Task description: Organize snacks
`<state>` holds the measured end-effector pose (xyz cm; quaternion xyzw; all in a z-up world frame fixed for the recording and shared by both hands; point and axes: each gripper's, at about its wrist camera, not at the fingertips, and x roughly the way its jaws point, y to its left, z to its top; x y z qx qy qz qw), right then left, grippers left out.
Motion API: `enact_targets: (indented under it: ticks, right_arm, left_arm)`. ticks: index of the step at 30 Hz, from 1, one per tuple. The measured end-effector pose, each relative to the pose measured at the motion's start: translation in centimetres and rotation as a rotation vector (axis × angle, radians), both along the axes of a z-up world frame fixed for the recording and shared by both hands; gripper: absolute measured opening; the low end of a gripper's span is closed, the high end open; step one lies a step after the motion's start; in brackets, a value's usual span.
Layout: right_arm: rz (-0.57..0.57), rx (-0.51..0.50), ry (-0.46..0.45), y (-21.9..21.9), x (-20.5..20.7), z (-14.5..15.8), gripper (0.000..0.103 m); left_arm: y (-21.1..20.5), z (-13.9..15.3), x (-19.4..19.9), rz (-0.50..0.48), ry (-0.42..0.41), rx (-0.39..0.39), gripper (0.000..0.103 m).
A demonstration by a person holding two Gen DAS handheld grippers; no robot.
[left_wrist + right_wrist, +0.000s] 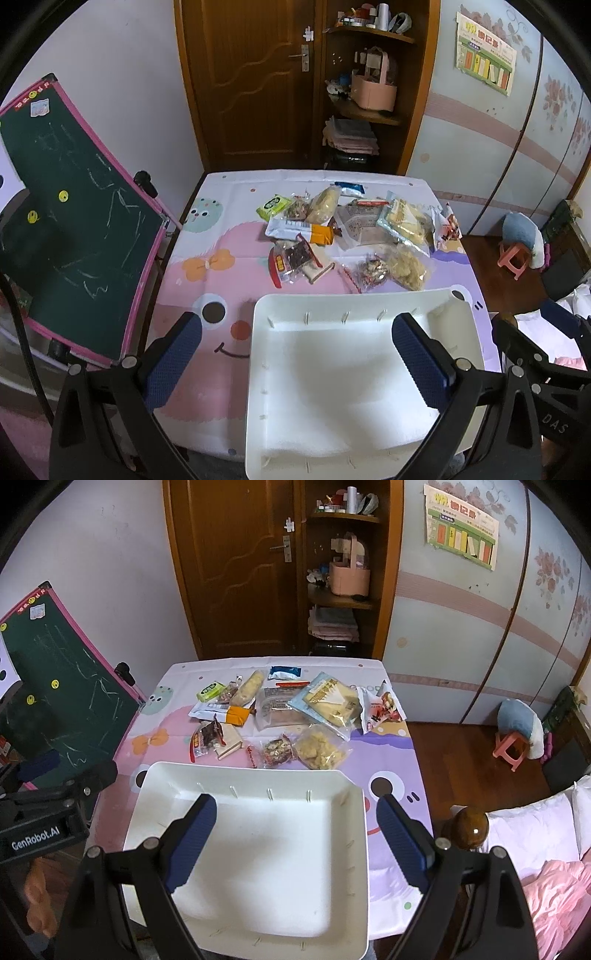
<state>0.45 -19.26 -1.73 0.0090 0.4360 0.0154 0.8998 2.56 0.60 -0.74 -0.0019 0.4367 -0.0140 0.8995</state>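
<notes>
assorted snack packets (280, 720), jumbled, crinkly wrappers

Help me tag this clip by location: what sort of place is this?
Most likely a bedroom at home, perhaps a child's. A table under a cartoon-print cloth stands near pink bedding, a floral sliding wardrobe and a child's chalkboard easel. Snack packets and an empty white tray sit on the table.

Both grippers: left gripper (297, 339) and right gripper (295, 818) have black frames, blue textured pads, silver screws; "GenRobot.AI" marking.
</notes>
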Motion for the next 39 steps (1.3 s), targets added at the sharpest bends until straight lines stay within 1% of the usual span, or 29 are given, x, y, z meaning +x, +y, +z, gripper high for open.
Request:
enact_targets:
  ticks: [3,7,11,13,15,16,19,21,22,23,25,26,27,29,30,32,33,39]
  right_arm:
    - [-0.002,-0.029,-0.007,-0.2,1.0,0.4,0.089]
    - [-0.003,-0.063,-0.034,-0.9,2.8,1.6,0.089]
    - [-0.001,-0.081,-0.067,-2.0,5.8,3.9,0.089]
    - [-0.002,-0.092,-0.086,-2.3,7.2,5.1,0.089]
    - [-0.005,-0.085,-0.103,-2.8,8.9,6.0,0.089]
    - [-0.007,-0.081,-0.103,-3.0,9.6,6.1,0.089]
    - [-0.038,-0.076,-0.077,-3.7,12.2,5.5,0.089]
    - [-0.048,-0.067,-0.036,-4.0,14.1,3.8,0.089]
    - [-0.052,-0.062,-0.011,-4.2,15.0,2.9,0.089]
    - [-0.058,-0.053,0.028,-4.4,16.1,1.5,0.089]
    - [-0.081,-0.029,0.118,-5.1,17.9,-1.7,0.089]
    - [-0.089,-0.013,0.161,-5.3,18.6,-3.2,0.089]
    - [-0.1,0.016,0.215,-5.8,19.6,-5.4,0.089]
    - [-0.114,0.043,0.271,-6.3,20.5,-8.2,0.089]
    - [-0.116,0.053,0.309,-6.5,21.3,-10.1,0.089]
    - [-0.12,0.058,0.364,-6.9,22.4,-12.5,0.089]
    - [-0.114,0.062,0.387,-6.9,22.9,-13.6,0.089]
    - [-0.026,0.021,0.488,-5.5,25.0,-18.0,0.089]
  left_arm:
    - [0.6,0.7,1.1,-0.034,-0.034,-0.007,0.103]
    - [2.2,3.1,3.4,-0.037,-0.087,0.02,0.103]
    - [3.8,5.9,6.0,-0.038,-0.13,0.072,0.103]
    - [4.2,6.8,7.5,-0.038,-0.147,0.098,0.103]
    - [4.5,7.0,9.2,-0.036,-0.156,0.129,0.103]
    - [4.5,6.5,10.4,-0.046,-0.146,0.143,0.103]
    - [4.5,4.1,13.6,-0.066,-0.086,0.129,0.103]
    - [4.1,1.1,16.2,-0.075,-0.008,0.119,0.103]
    - [3.8,-0.7,17.5,-0.087,0.046,0.112,0.103]
    - [3.6,-2.7,18.8,-0.093,0.108,0.103,0.103]
    - [3.3,-6.1,20.3,-0.095,0.206,0.093,0.103]
    - [3.1,-8.4,21.4,-0.091,0.269,0.087,0.103]
    - [2.9,-9.9,21.8,-0.088,0.299,0.084,0.103]
    - [2.3,-13.0,22.6,-0.082,0.368,0.071,0.103]
    - [2.1,-14.0,22.8,-0.082,0.39,0.061,0.103]
    - [1.8,-16.2,23.8,-0.066,0.455,0.033,0.103]
    - [1.7,-16.8,24.2,-0.058,0.474,0.026,0.102]
    - [1.8,-20.1,26.3,0.018,0.579,-0.016,0.102]
